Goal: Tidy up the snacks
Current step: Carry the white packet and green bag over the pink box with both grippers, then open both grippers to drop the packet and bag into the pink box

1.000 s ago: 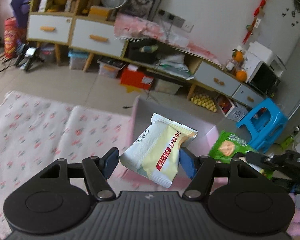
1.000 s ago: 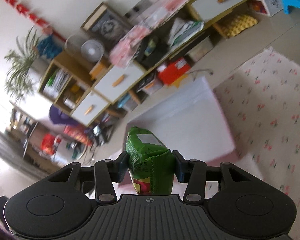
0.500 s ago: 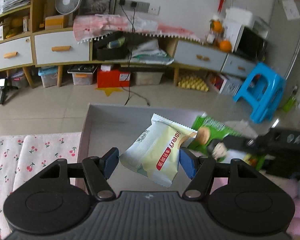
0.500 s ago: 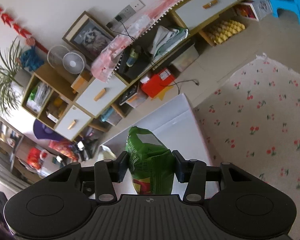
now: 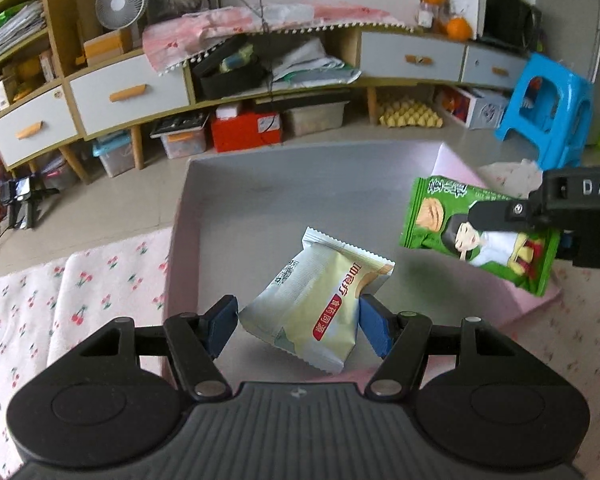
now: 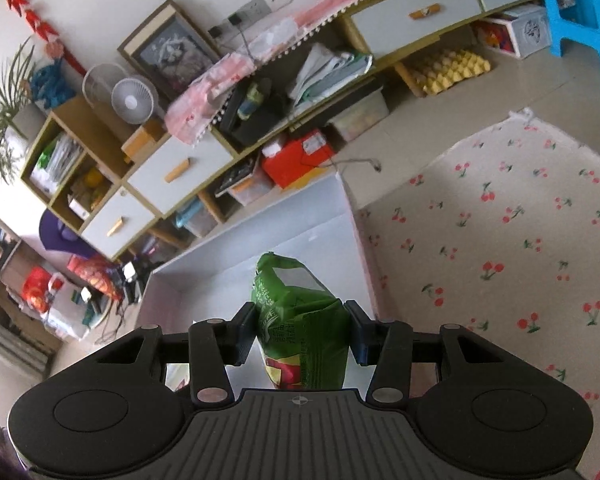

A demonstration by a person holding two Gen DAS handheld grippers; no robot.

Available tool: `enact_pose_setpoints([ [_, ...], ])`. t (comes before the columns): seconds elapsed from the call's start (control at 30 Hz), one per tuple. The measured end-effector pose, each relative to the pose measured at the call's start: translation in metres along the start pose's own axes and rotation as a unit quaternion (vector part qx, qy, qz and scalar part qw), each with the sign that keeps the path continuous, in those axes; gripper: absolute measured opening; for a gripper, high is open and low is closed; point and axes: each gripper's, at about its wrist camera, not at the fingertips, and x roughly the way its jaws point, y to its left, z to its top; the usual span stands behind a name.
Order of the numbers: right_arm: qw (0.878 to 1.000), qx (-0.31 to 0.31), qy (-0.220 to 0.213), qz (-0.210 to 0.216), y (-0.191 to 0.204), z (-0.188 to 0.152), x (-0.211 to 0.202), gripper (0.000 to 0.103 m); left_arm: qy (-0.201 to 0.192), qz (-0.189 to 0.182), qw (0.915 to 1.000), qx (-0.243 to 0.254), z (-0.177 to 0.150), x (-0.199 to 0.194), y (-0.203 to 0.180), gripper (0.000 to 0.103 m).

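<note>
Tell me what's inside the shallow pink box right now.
Nothing visible lies on the pink box's grey floor. The pale yellow snack packet and green snack packet, both gripped, hang over it and hide the floor beneath.

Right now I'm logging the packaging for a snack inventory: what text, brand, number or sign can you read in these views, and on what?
"DAS": white letters on the black body of the right claw, cut off by the frame edge.
Cream snack packet in the left claw: red label with Chinese characters and a QR code, too small to read.
Green snack packet: Chinese characters along the top, blurred.
Nothing else is legible.
</note>
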Motion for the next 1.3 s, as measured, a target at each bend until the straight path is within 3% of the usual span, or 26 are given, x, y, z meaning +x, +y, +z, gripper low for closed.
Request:
enact_pose_setpoints([
  [0.5,1.0,-0.019,0.016,-0.009,0.011,-0.007,0.002,0.046,0.021,-0.006,0.999,-0.039,-0.001,-0.009,0.014,0.062],
  [0.87,0.994,-0.093,-0.019,-0.046,0.029,-0.01,0.001,0.048,0.016,0.004,0.9987,-0.048,-0.003,-0.005,0.015,0.065],
  [0.9,0.994,-0.094,-0.023,-0.048,0.03,-0.01,0.0,0.048,0.012,0.004,0.9988,-0.047,-0.004,-0.006,0.015,0.066],
  [0.97,0.995,-0.087,-0.029,-0.049,0.029,-0.008,-0.004,0.056,0.004,0.001,0.9988,-0.049,-0.006,-0.008,0.014,0.08],
  [1.03,0.996,-0.071,-0.032,-0.044,0.027,-0.005,-0.009,0.073,-0.002,-0.015,0.9982,-0.058,-0.006,-0.012,0.014,0.089],
  [1.13,0.997,-0.062,-0.03,-0.028,0.027,-0.002,-0.017,0.073,-0.012,-0.02,0.9979,-0.06,-0.004,-0.021,0.012,0.094],
  [1.3,0.995,-0.086,-0.028,-0.044,0.037,-0.004,-0.033,0.079,-0.021,-0.009,0.9985,-0.05,-0.004,-0.041,0.011,0.099],
])
